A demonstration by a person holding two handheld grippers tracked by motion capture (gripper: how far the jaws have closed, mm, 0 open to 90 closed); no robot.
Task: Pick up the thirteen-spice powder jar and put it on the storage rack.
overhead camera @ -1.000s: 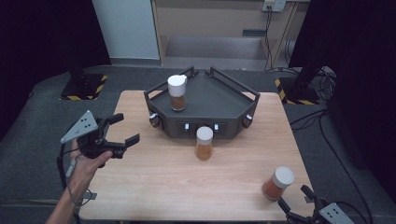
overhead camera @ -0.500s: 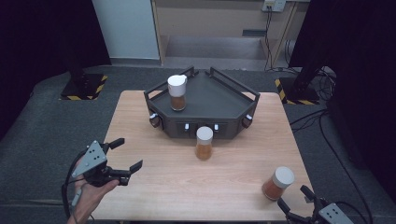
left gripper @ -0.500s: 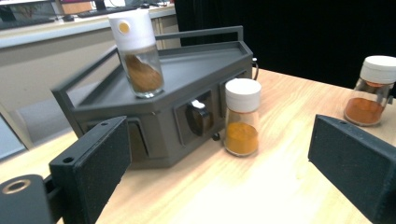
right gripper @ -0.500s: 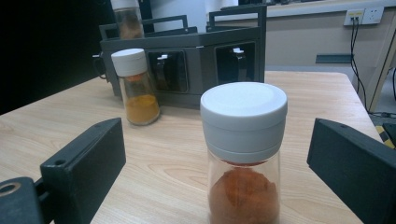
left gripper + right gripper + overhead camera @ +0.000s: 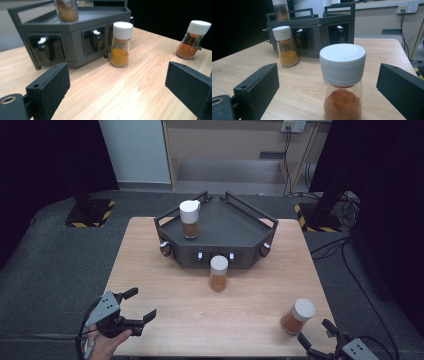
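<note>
The red-spice jar (image 5: 342, 82) stands upright near the table's (image 5: 165, 270) front right corner, white lid on, and it is the thing nearest a tool: the right gripper (image 5: 320, 340) sits just off that corner, jaws wide apart, with the jar lined up between them in the right gripper view but not yet touched. The work in hand looks like a reach for this jar, probably to carry it to the dark rack (image 5: 235, 220) at the table's back edge.

A second jar, the yellow-spice jar (image 5: 218, 273), stands near the middle of the table, just in front of the rack's drawer face. A third jar (image 5: 189, 219) with brown contents already stands on the rack's top, toward its left side.

The left gripper (image 5: 131, 309) hovers at the table's front left corner, jaws also spread, holding nothing, well apart from every jar.

The main risk is a tip-over: the red-spice jar is tall and narrow, so a jaw that nudges it before both sides close could knock it toward the near edge and off the table. Closing on the wider lid instead of the glass body could let it slip or tilt when lifted
</note>
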